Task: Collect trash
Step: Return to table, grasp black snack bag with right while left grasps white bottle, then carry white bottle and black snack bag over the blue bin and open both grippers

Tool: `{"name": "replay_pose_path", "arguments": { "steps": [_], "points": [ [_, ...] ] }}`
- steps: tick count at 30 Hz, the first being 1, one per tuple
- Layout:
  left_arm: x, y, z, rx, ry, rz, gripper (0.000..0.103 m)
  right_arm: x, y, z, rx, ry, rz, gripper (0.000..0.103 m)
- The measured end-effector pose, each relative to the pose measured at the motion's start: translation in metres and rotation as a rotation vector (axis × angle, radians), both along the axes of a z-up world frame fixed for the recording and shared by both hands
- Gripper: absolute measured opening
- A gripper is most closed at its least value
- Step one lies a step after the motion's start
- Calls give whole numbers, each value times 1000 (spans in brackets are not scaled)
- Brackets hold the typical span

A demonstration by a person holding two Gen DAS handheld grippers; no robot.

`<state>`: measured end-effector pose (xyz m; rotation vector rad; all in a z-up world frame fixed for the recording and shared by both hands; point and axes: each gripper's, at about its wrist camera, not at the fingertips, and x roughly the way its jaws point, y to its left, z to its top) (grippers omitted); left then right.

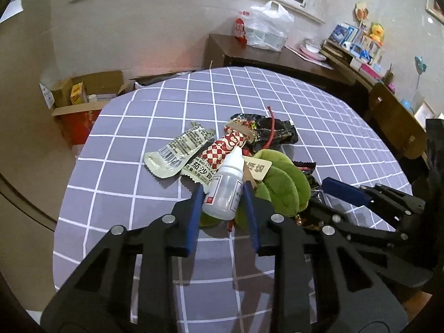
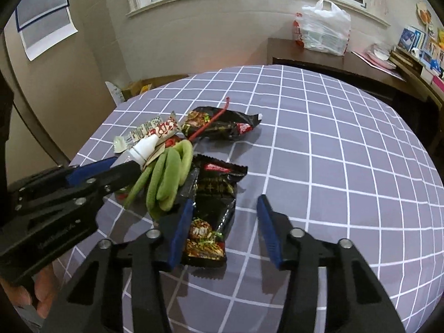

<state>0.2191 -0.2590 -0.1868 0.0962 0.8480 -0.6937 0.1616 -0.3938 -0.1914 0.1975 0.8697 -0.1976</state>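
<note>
Trash lies heaped on a table with a purple grid cloth [image 1: 138, 166]. My left gripper [image 1: 222, 190] is shut on a small white dropper bottle [image 1: 224, 188], which lies against a green plush piece [image 1: 280, 183]. The right wrist view shows that gripper [image 2: 126, 163] from the side, with the bottle [image 2: 144, 147] at its tips. My right gripper [image 2: 223, 204] stands open around a black snack wrapper [image 2: 213, 208]; the left pad touches the wrapper's edge and the right pad is apart. Its blue fingers [image 1: 344, 191] enter the left wrist view from the right.
A silver sachet [image 1: 177, 149], a red-and-white checked sachet [image 1: 224, 149], a second black wrapper [image 2: 222, 125] and a red strip [image 2: 213, 119] lie in the heap. A cardboard box [image 1: 83, 94] stands on the floor at left. A sideboard holds a white plastic bag [image 2: 324, 27]. A wooden chair [image 1: 394, 119] stands at right.
</note>
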Motion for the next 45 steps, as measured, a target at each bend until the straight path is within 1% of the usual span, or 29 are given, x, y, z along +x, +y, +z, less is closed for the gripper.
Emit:
{"name": "replay_pose_path", "arguments": {
  "steps": [1, 2, 4, 6, 9, 14, 18, 20, 22, 25, 27, 31, 33, 37, 40, 45],
  "points": [
    [-1, 2, 1, -5, 1, 2, 29, 1, 0, 0, 21, -9, 19, 19],
    [-2, 5, 2, -10, 0, 8, 29, 2, 0, 0, 35, -12, 28, 19],
    [-5, 11, 5, -17, -8, 20, 27, 2, 2, 0, 16, -11, 30, 18],
    [-9, 19, 11, -34, -14, 34, 27, 2, 4, 2, 10, -22, 35, 9],
    [-15, 30, 20, -49, -31, 46, 26, -7, 8, 8, -3, -49, 17, 5],
    [-31, 51, 31, -79, -51, 52, 26, -29, 9, 26, -32, -96, -37, 5],
    [-42, 69, 38, -107, -57, 63, 26, -49, 14, 49, -54, -154, -73, 4],
    [-47, 79, 43, -122, -63, 78, 26, -57, 21, 59, -48, -177, -68, 4],
    [-51, 92, 48, -136, -70, 92, 26, -59, 33, 68, -45, -192, -35, 4],
    [-55, 111, 52, -144, -78, 115, 26, -56, 62, 76, -33, -205, 22, 4],
    [-56, 131, 54, -143, -87, 144, 26, -50, 83, 79, -22, -209, 65, 4],
    [-52, 175, 52, -148, -79, 218, 26, -34, 128, 81, -4, -202, 153, 4],
    [-47, 204, 48, -136, -78, 279, 26, -24, 155, 79, 5, -198, 205, 4],
    [-38, 253, 38, -113, -57, 379, 26, -4, 208, 69, 26, -178, 302, 4],
    [-29, 296, 24, -80, -43, 486, 26, 12, 248, 57, 50, -158, 376, 4],
    [-21, 350, 5, -52, -12, 613, 26, 40, 309, 30, 83, -122, 471, 5]
  ]
}}
